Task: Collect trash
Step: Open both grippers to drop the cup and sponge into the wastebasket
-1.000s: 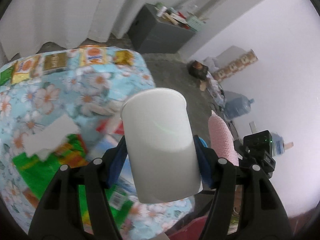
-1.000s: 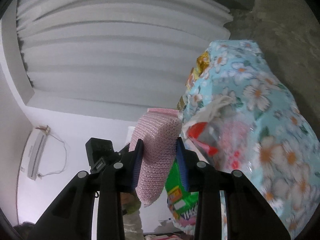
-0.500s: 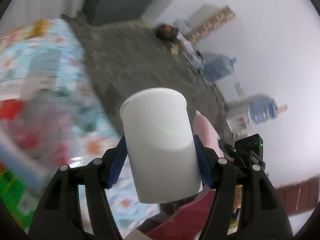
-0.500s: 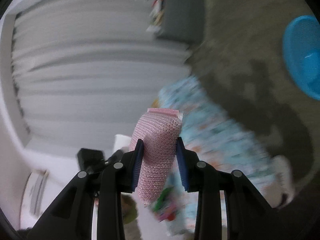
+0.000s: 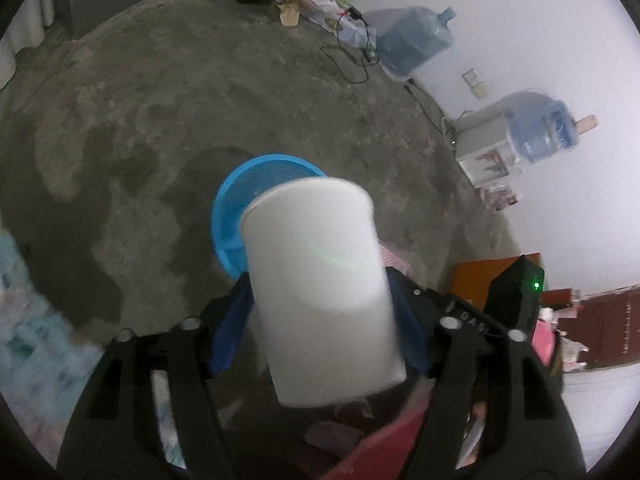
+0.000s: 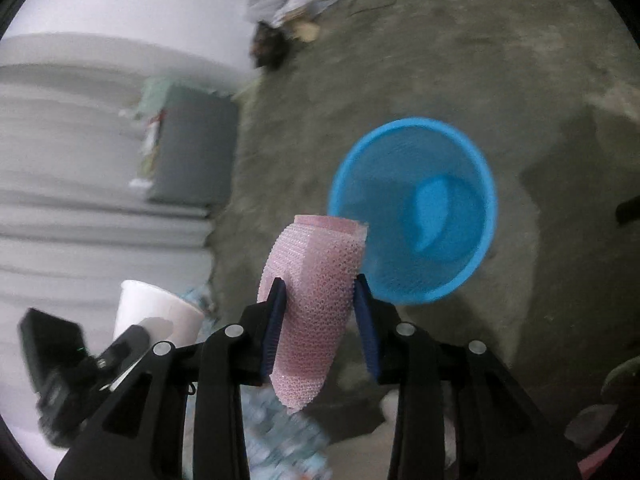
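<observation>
A white paper cup [image 5: 320, 288] stands tilted and blurred between the jaws of my left gripper [image 5: 320, 296]. Those jaws are opening and the blue pads [image 5: 230, 328] look spread clear of the cup's sides. Just beyond the cup, a blue mesh basket [image 5: 228, 216] stands on the concrete floor. My right gripper [image 6: 318, 300] holds a pink foam net sleeve [image 6: 316, 288]; its jaws are opening, but the pads still touch the sleeve. It hangs above the near rim of the basket [image 6: 472, 184], whose inside looks bare. The cup [image 6: 152, 308] also shows at lower left of the right wrist view.
Two large water bottles [image 5: 412, 40] [image 5: 540, 128] stand along the white wall, with a cable and litter near them. A grey cabinet [image 6: 192, 148] stands by the curtain. The flowered table edge [image 5: 24, 320] is at lower left. Bare concrete surrounds the basket.
Both grippers swung away from the flowered table and down over the floor to the blue basket. The left pads have spread and the cup has tilted. The pink sleeve has widened slightly.
</observation>
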`<action>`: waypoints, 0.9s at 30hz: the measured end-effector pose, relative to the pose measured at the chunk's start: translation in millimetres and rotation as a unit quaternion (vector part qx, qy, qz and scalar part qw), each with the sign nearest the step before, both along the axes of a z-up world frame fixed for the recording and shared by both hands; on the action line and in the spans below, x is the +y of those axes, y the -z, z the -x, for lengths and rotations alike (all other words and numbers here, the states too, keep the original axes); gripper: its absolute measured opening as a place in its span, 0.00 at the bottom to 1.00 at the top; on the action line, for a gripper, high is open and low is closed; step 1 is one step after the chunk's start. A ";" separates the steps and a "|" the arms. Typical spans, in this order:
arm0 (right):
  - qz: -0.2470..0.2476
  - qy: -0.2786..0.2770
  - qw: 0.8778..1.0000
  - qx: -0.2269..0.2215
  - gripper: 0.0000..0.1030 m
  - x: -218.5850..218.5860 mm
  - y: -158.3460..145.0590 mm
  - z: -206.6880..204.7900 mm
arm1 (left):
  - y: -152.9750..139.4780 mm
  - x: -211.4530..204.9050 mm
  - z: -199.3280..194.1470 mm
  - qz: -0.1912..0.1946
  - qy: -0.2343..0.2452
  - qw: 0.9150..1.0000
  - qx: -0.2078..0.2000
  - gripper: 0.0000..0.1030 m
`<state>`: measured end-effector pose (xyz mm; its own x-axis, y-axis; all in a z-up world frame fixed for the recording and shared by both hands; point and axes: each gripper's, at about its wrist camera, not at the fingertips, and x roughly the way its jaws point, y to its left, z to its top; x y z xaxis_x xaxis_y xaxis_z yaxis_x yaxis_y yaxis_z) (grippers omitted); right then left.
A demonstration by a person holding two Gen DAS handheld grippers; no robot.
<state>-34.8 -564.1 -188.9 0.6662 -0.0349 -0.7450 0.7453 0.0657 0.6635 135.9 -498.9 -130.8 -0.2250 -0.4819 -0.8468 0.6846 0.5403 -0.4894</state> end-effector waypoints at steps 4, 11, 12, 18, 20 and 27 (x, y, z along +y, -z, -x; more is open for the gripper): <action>0.003 0.021 0.998 0.062 0.48 -16.8 33.4 5.2 | 26.5 -21.7 6.9 -0.025 -0.015 0.999 -0.022 0.83; 0.022 0.012 0.998 0.063 0.52 -8.7 28.8 19.2 | 11.7 4.0 4.8 0.013 -0.007 0.999 -0.052 0.83; 0.036 0.009 0.997 0.066 0.54 -3.6 21.1 20.4 | 1.0 9.8 7.3 0.025 -0.002 0.997 -0.067 0.83; 0.128 -0.025 0.988 0.078 0.64 16.1 -43.6 20.3 | -62.2 52.3 23.4 0.084 0.004 0.990 -0.113 0.85; 0.174 -0.046 0.980 0.084 0.68 29.9 -73.7 13.6 | -80.9 71.3 27.8 0.092 0.005 0.988 -0.127 0.86; 0.323 -0.127 0.934 0.082 0.89 97.0 -171.8 -18.8 | -143.7 149.4 36.4 0.111 -0.019 0.980 -0.165 0.86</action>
<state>-16.0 -467.2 -17.1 0.5925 -0.3682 -0.7165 0.7396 0.6011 0.3028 99.6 -349.5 12.9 0.0660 -0.6658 -0.7432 0.8069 0.4737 -0.3528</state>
